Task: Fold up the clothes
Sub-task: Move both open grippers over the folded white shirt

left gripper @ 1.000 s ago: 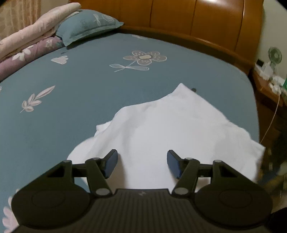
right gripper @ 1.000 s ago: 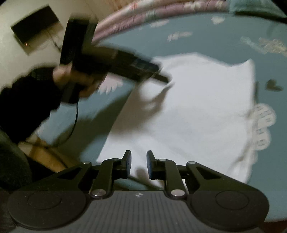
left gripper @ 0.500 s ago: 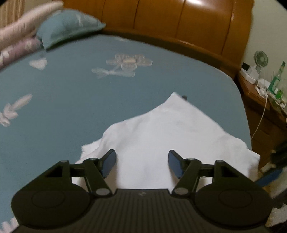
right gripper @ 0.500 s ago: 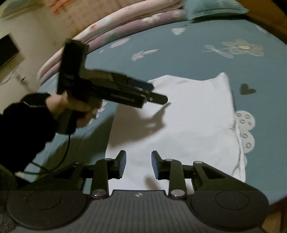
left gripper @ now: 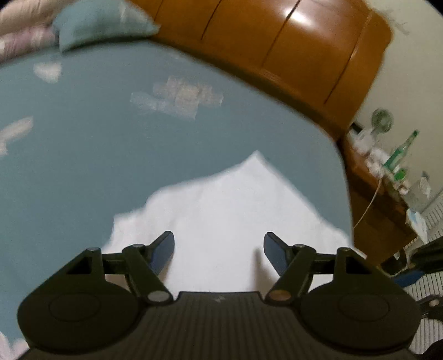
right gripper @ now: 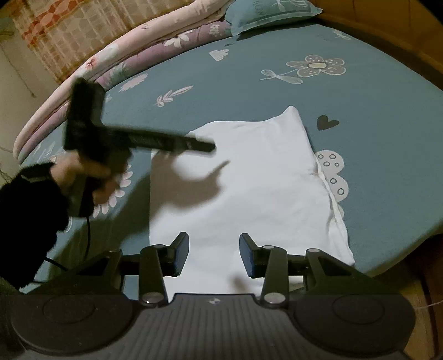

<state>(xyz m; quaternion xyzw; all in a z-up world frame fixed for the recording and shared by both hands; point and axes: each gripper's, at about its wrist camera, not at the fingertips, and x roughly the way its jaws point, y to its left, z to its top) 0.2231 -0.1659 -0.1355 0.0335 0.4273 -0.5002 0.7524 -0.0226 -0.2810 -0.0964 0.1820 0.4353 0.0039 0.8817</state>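
A white garment [right gripper: 249, 188] lies folded into a rough rectangle on the teal bed sheet [right gripper: 277, 91]. It also shows in the left wrist view [left gripper: 227, 218]. My left gripper [left gripper: 218, 250] is open and empty, held above the garment's near edge. In the right wrist view the left gripper [right gripper: 205, 145] hovers over the garment's far left corner, held by a hand in a black sleeve. My right gripper [right gripper: 213, 253] is open and empty above the garment's near edge.
A wooden headboard [left gripper: 277, 47] and a teal pillow [right gripper: 271, 11] are at the head of the bed. Folded pink and purple quilts [right gripper: 116, 66] line the far side. A bedside cabinet [left gripper: 387, 177] holds a small fan, bottles and a cable.
My right gripper has opened from nearly shut and drawn back from the garment. My left gripper has lifted and swung, blurring its view. The garment lies still.
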